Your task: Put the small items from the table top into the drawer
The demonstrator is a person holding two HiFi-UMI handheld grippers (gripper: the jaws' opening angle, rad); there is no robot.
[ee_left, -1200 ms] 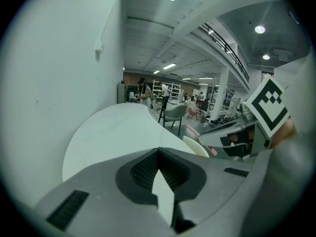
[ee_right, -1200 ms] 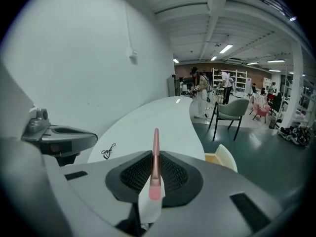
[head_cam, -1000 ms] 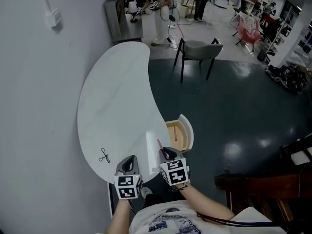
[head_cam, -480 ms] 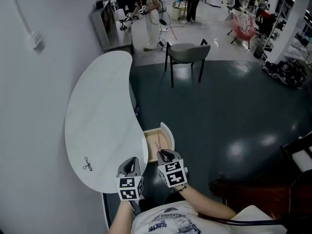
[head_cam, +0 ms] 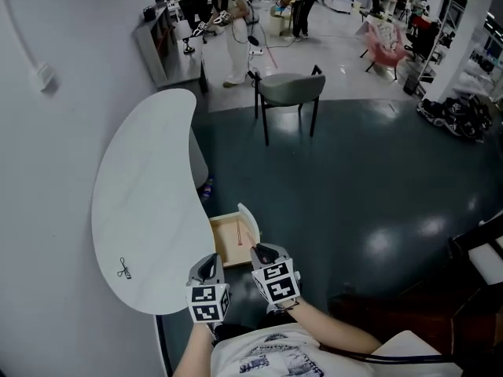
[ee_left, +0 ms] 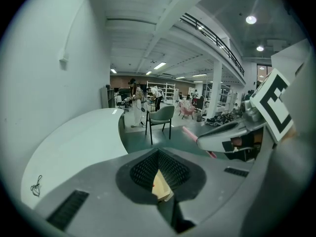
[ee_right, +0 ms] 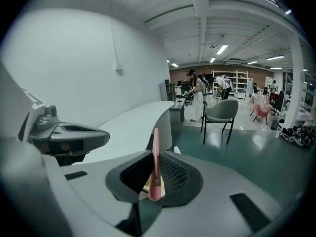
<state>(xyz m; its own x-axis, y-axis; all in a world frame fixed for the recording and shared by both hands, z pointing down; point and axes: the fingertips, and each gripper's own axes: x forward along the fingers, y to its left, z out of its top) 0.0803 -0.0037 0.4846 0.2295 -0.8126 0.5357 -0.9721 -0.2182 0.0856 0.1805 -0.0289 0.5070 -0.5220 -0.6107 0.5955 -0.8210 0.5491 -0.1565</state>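
Note:
A thin pink pen stands between the jaws of my right gripper, which is shut on it. In the head view that gripper hovers just in front of the open wooden drawer at the white table's near right edge. My left gripper hangs beside it, by the table's near end. Its jaws are shut with nothing held. A small pair of black scissors lies on the table top at the near left, also in the left gripper view as scissors.
A grey chair stands on the dark floor beyond the table. People work at benches far behind it. The white wall runs along the table's left side. A dark wooden piece of furniture sits at the lower right.
The table and drawer have slid left and nearer in the head view. Both grippers have moved together from the table's near end to the drawer's front. The pen stays held.

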